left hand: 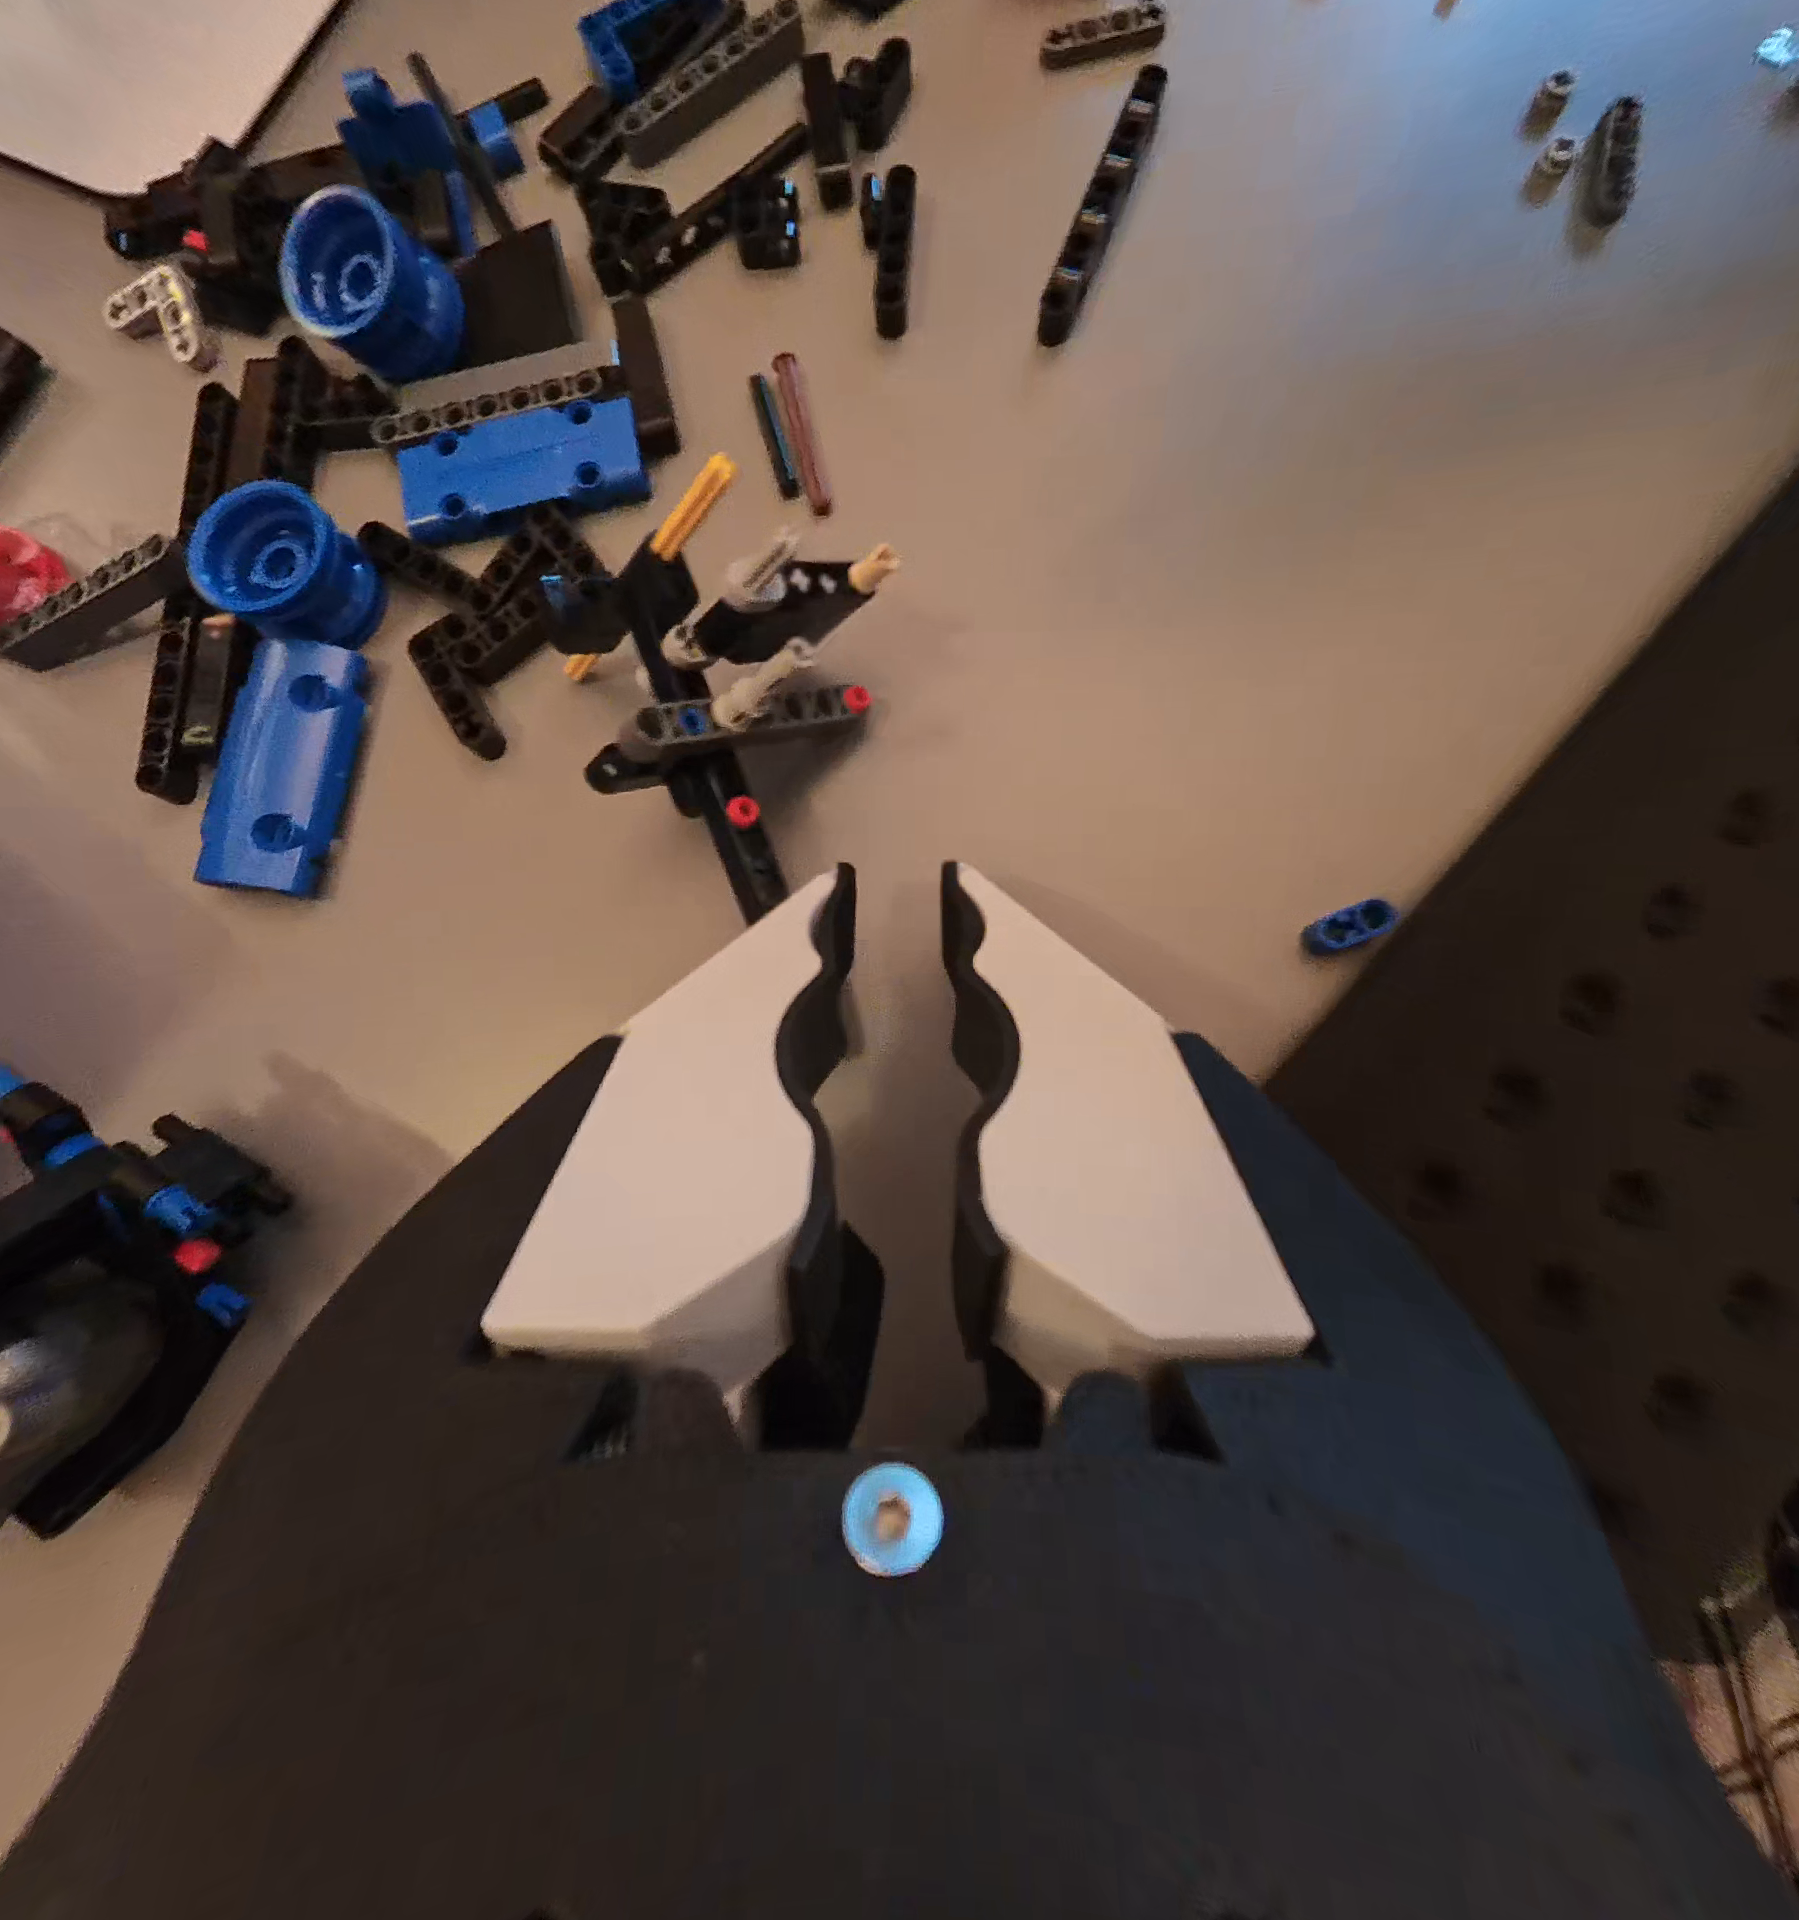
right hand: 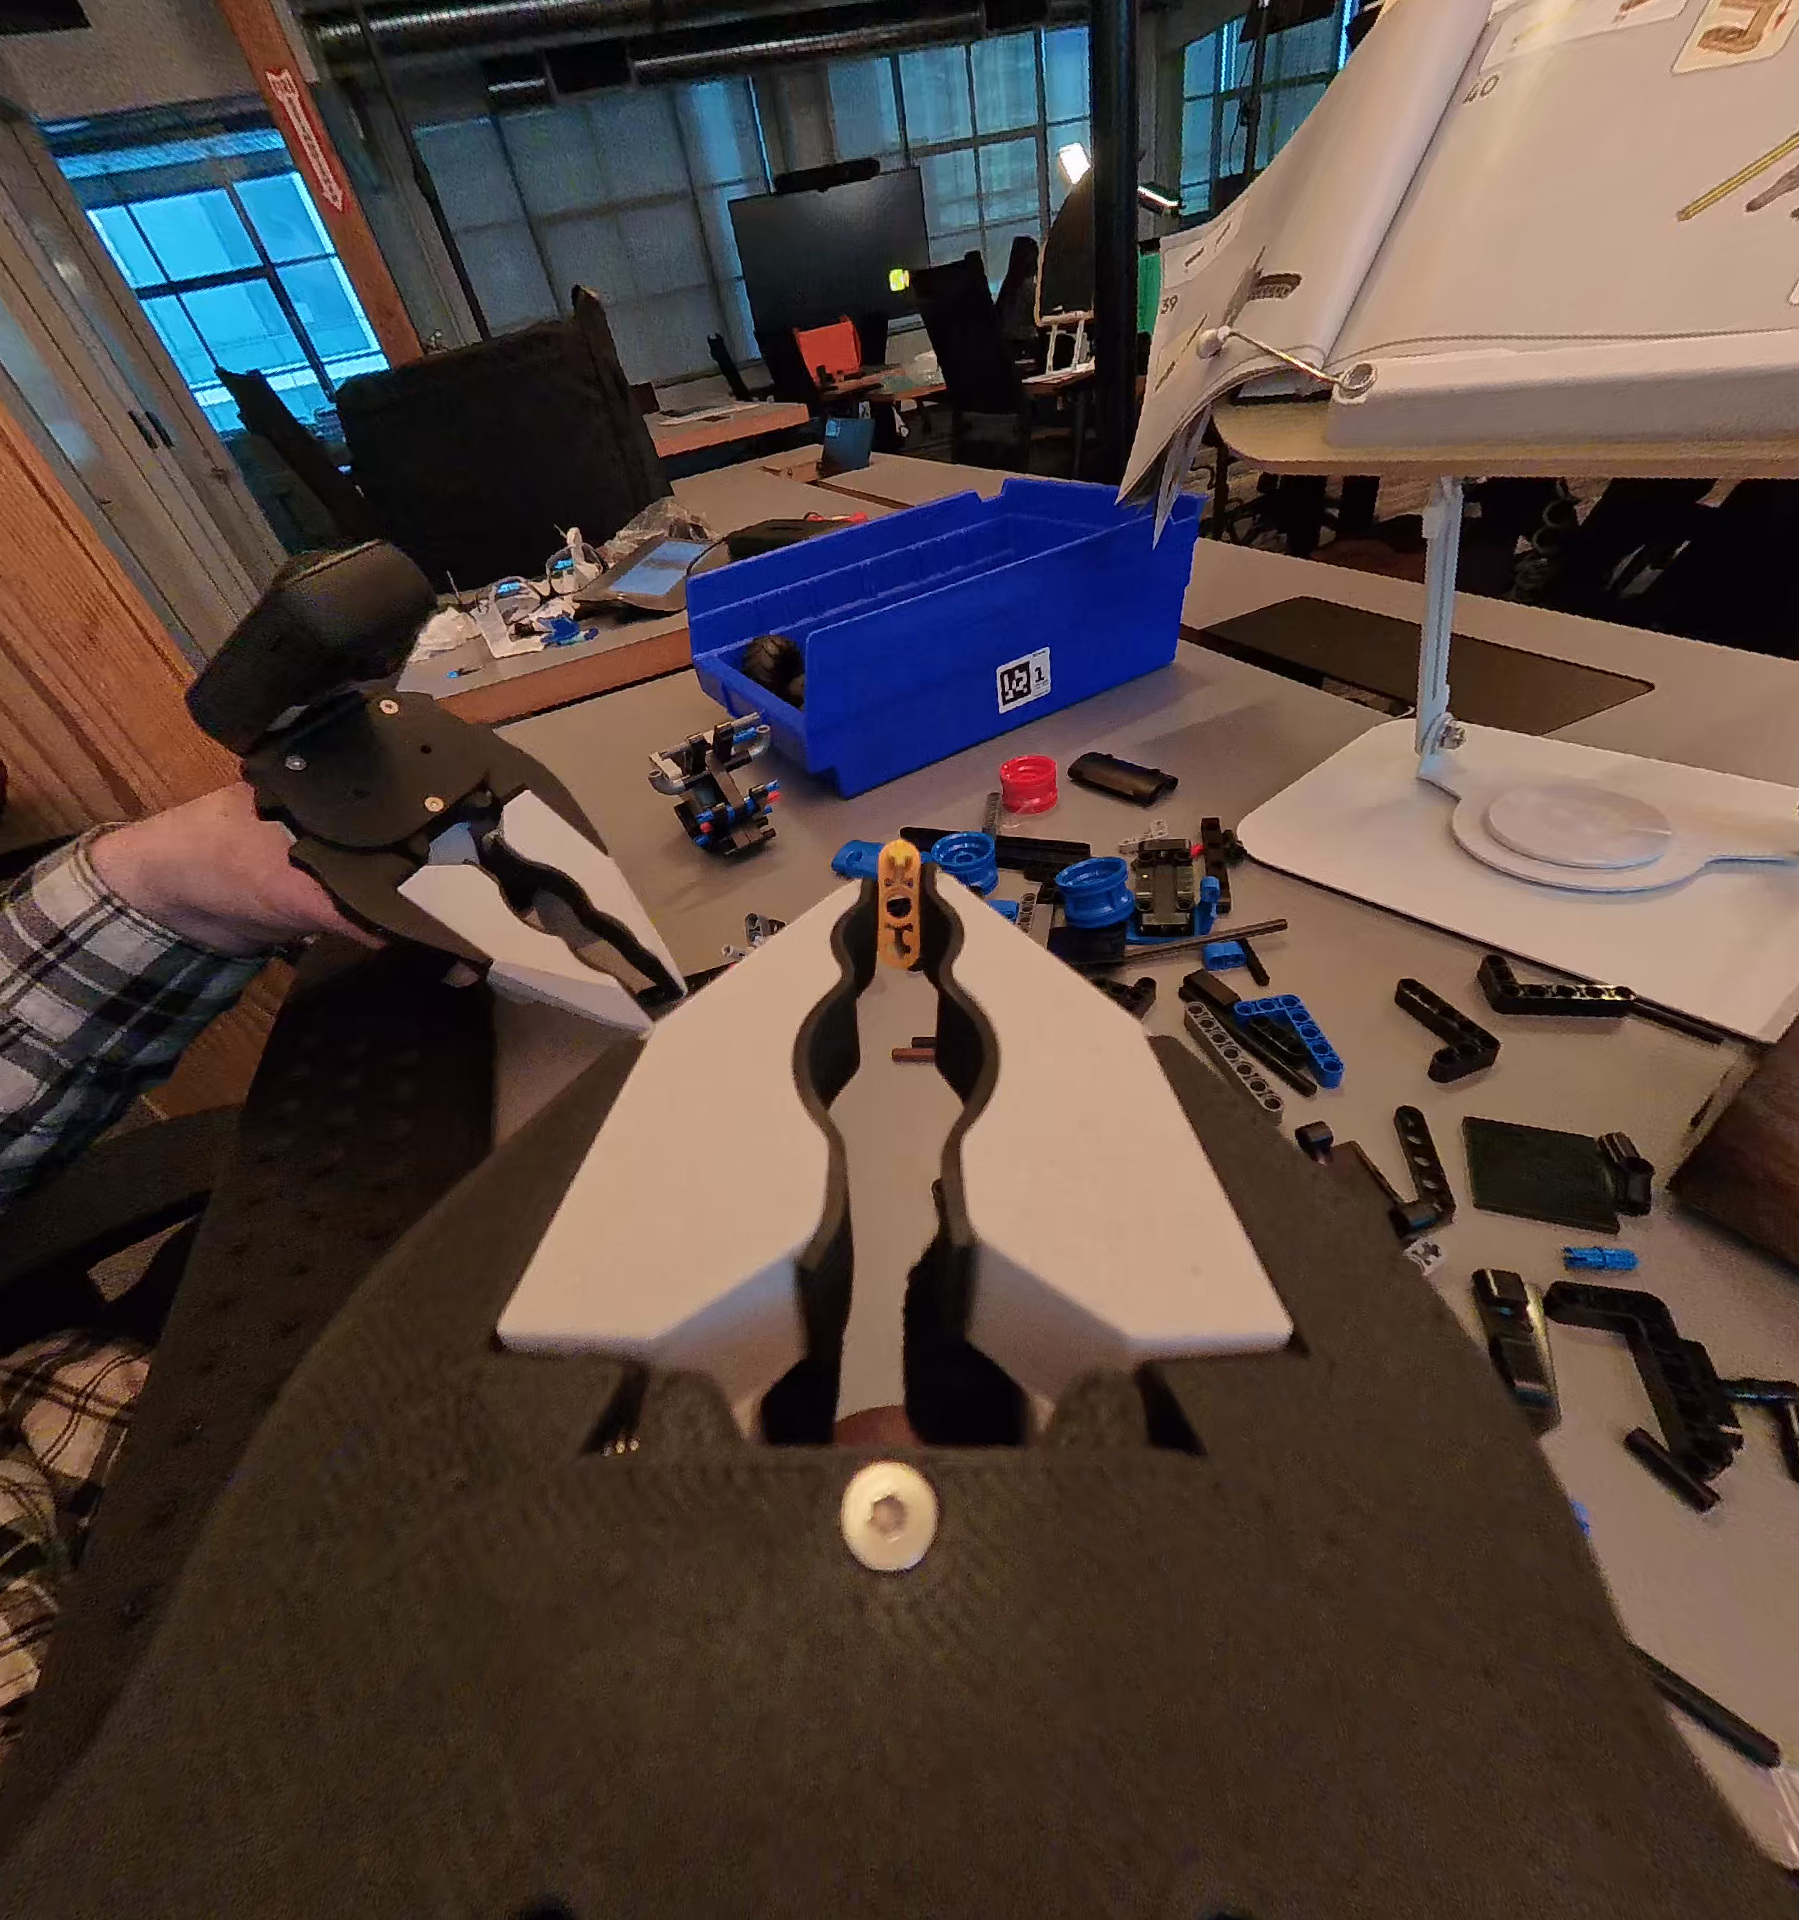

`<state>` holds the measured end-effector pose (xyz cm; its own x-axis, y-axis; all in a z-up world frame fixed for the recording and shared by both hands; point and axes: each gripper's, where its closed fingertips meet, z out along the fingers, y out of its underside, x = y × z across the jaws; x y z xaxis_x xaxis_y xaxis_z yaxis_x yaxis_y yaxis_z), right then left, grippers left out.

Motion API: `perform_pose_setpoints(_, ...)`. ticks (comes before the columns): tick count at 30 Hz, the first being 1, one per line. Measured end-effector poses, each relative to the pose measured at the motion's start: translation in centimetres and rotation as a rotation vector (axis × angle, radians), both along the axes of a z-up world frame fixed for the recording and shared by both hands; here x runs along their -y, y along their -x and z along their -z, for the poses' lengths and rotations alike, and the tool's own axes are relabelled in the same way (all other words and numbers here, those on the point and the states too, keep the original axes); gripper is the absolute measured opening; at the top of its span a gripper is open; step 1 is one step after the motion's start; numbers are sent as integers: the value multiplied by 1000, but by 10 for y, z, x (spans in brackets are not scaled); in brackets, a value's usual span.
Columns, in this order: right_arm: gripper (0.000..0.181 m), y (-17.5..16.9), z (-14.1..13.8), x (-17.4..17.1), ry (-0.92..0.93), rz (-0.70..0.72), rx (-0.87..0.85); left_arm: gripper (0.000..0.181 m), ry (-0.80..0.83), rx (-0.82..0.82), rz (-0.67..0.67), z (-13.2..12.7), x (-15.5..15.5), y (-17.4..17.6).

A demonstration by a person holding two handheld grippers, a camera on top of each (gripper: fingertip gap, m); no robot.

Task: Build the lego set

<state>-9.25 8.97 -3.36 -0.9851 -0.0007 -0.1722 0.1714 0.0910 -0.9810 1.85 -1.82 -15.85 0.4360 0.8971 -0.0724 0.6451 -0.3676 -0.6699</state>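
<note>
My right gripper [right hand: 900,909] is shut on a small orange lego piece [right hand: 898,902], held upright above the table. My left gripper [left hand: 897,883] is open by a narrow gap and empty, hovering over the grey table just below a small black sub-assembly [left hand: 713,665] with a yellow axle and red pins. The left gripper also shows in the right wrist view [right hand: 656,987], held by a hand at the left. Loose black and blue lego pieces [left hand: 438,436] lie in a heap at the upper left. A partly built black and blue model [right hand: 718,795] stands near the blue bin.
A blue bin [right hand: 936,634] sits at the back of the table. A white stand [right hand: 1497,862] holds an open instruction booklet [right hand: 1560,208] at the right. A small blue piece [left hand: 1349,925] lies near the table edge. Black beams [right hand: 1664,1382] are scattered at the right. The left gripper's tips are roughly 20 cm from the right gripper's.
</note>
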Motion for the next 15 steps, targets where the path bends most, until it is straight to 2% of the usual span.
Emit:
perform_pose_setpoints(5,5,1,0,-1,2,2,3,21,1,-63,8,-21,2,2)
perform_pose_setpoints(10,5,-1,-1,0,1,-3,0,25,168,-200,56,-50,21,17)
perform_pose_setpoints(15,5,1,-1,-1,4,1,2,39,245,-197,140,-48,26,30)
